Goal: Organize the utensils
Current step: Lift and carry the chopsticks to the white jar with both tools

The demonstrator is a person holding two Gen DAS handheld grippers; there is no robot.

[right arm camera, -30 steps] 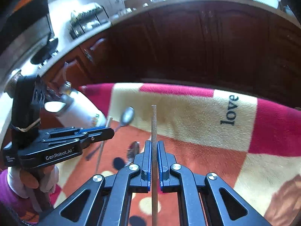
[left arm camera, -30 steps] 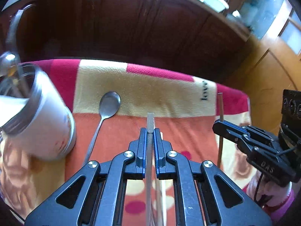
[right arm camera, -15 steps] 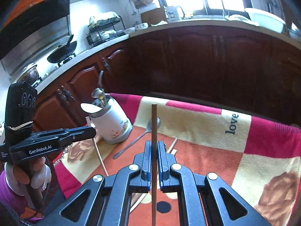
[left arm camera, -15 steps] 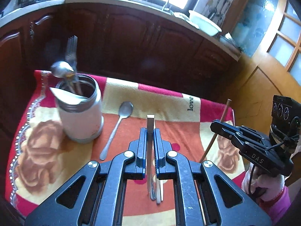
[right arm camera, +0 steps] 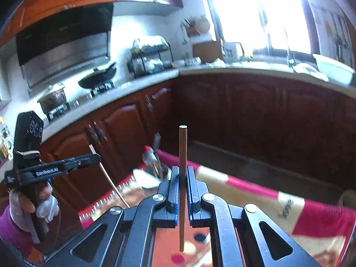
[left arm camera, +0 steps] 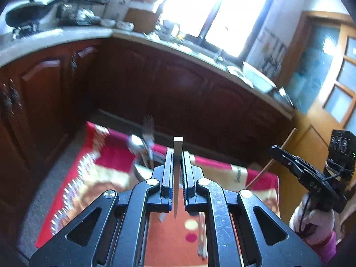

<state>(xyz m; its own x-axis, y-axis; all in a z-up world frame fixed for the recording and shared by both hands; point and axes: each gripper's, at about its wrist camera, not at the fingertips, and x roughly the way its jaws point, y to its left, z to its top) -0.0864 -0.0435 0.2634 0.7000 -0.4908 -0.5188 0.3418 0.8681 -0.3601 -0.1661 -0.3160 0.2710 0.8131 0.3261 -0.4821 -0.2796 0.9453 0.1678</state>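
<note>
Your left gripper (left arm camera: 177,166) is clamped on a pale flat chopstick (left arm camera: 177,155), which stands upright between the blue pads with its squared top just above them. Your right gripper (right arm camera: 183,178) is clamped the same way on a brown round chopstick (right arm camera: 183,146), also upright, its end poking well above the pads.

Take the utensil holder (left arm camera: 142,171) as your mark. It sits on the red and cream blanket (left arm camera: 106,153), just beyond the left gripper's tips and slightly to their left, with a spoon (left arm camera: 136,143) and a fork (left arm camera: 148,126) standing in it. From the right wrist view the holder (right arm camera: 144,178) lies left of the brown chopstick, blurred. Dark wooden cabinets (left arm camera: 189,93) rise behind the holder. The white-gloved hand (left arm camera: 311,224) carrying the right gripper is far right of it.
</note>
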